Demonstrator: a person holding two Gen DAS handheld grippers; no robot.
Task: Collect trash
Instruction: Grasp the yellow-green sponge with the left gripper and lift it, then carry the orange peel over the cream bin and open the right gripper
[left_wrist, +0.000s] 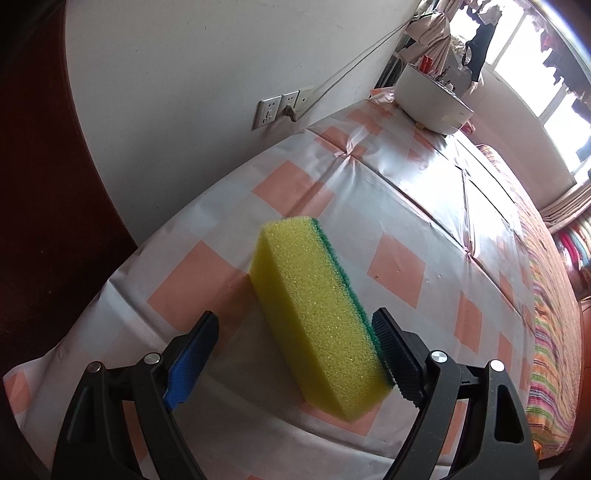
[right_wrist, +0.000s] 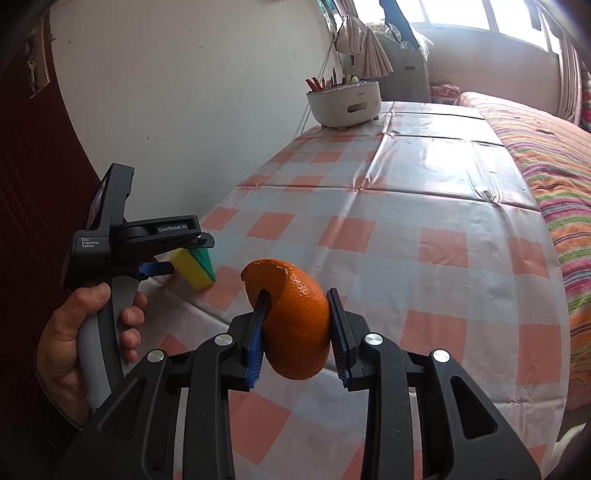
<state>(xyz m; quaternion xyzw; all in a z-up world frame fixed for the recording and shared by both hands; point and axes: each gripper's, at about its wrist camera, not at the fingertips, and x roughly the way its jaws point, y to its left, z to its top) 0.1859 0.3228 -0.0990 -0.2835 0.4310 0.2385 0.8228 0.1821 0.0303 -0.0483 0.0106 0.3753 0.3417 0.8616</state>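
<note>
A: Left gripper (left_wrist: 295, 339)?

B: Jaws wide. Sponge (left_wrist: 317, 314) sits between them, yellow with a green scrub face. The green face touches the black right pad (left_wrist: 397, 354). The blue pad (left_wrist: 188, 365) on the other side stands clear of the yellow foam, gap showing. So no clamp, just one-sided contact.

A: Sponge on the table?

B: Standing on its long edge on the cloth (left_wrist: 399, 206), tilted a little. In the right wrist view, it's at the near left part of the table, close to the wall, under the left gripper's tips.

A: Right gripper (right_wrist: 295, 325)?

B: Narrow, gripping an orange peel (right_wrist: 295, 317). A big curved piece, torn rim at the top. One finger (right_wrist: 258, 325) goes inside the curl, the other presses the outer skin. Peel is up off the cloth, held over the near part of the table.

A: Hand?

B: Left hand (right_wrist: 70, 347) wraps the left gripper's grey handle, dark sleeve at the wrist.

A: Surface, room?

B: Glossy plastic cloth, white, grey and salmon checks, creased in fold lines. White round caddy (right_wrist: 345, 105) with pens at the far end. White wall (left_wrist: 184, 92) alongside, socket strip (left_wrist: 284, 107) with a cord. Dark red door at left. Striped bedcover (right_wrist: 546, 162) along the right side. Bright window (right_wrist: 480, 14) behind, tied curtain.
</note>
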